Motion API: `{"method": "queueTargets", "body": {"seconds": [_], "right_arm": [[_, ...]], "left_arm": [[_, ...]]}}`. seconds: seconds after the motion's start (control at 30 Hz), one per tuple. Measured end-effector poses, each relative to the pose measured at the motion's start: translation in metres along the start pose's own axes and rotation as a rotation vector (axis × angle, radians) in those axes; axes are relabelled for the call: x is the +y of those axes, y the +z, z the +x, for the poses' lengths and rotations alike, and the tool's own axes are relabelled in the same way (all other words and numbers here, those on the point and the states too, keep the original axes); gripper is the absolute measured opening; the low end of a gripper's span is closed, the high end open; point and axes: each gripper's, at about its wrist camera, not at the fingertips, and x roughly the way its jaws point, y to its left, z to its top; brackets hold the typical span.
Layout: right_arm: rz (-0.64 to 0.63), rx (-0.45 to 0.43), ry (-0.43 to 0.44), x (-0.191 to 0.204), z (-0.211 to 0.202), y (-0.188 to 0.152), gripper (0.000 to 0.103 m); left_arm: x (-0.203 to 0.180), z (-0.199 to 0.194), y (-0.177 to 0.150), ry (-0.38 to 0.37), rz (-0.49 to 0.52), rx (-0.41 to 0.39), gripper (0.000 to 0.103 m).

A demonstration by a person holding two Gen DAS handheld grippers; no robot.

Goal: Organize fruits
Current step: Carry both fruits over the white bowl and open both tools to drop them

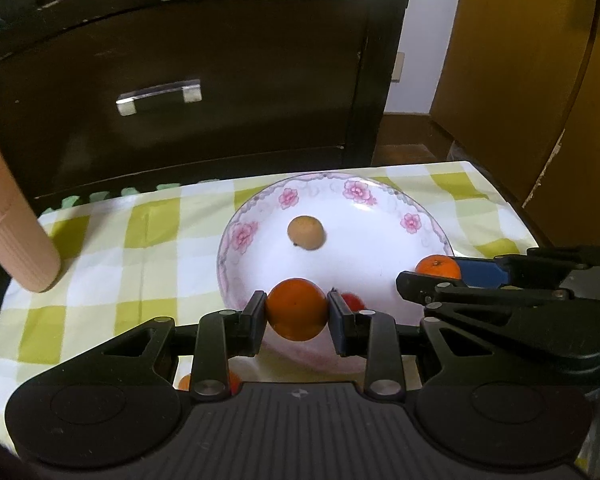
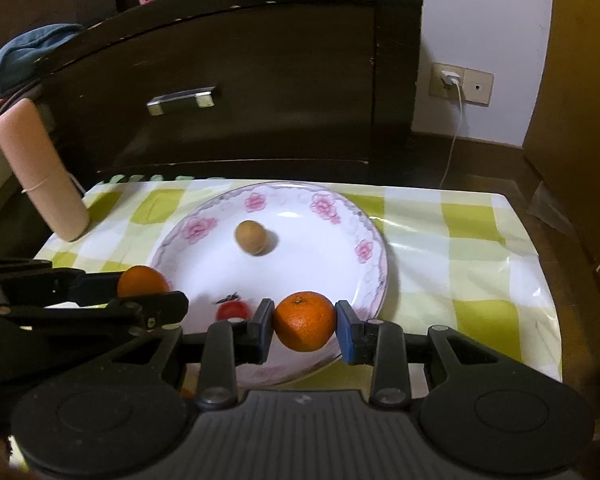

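we hold an orange in each gripper (image 1: 297,309) (image 2: 305,321); dropped from here, either could roll off the plate (image 2: 374,264).

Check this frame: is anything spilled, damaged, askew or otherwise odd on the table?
Nothing stands out. The flowered plate sits flat on the checked cloth, holding a brown fruit and a red one; no spills.

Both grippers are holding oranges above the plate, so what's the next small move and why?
Probably lower the right gripper and set its orange on bare plate near the brown fruit. The left gripper also clamps an orange, so go one at a time.
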Motion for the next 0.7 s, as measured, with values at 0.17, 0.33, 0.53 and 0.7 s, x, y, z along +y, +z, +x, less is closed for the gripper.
{"method": "queueTargets", "body": {"seconds": [0.17,0.33,0.53,0.7], "right_arm": [[0.018,-0.004,0.006,-0.009,0.012,0.003,0.031],[0.005,0.003,0.009,-0.007,0.020,0.005,0.031],[-0.006,0.006,0.005,-0.005,0.024,0.003,0.031],[-0.009,0.011,0.009,-0.005,0.025,0.003,0.031]], "left_arm": [[-0.003,0.013,0.005,0.007,0.001,0.002,0.039],[0.002,0.020,0.005,0.012,-0.011,0.018,0.039],[0.004,0.022,0.003,0.017,-0.016,0.031,0.039],[0.005,0.025,0.003,0.025,-0.022,0.046,0.040]]}}
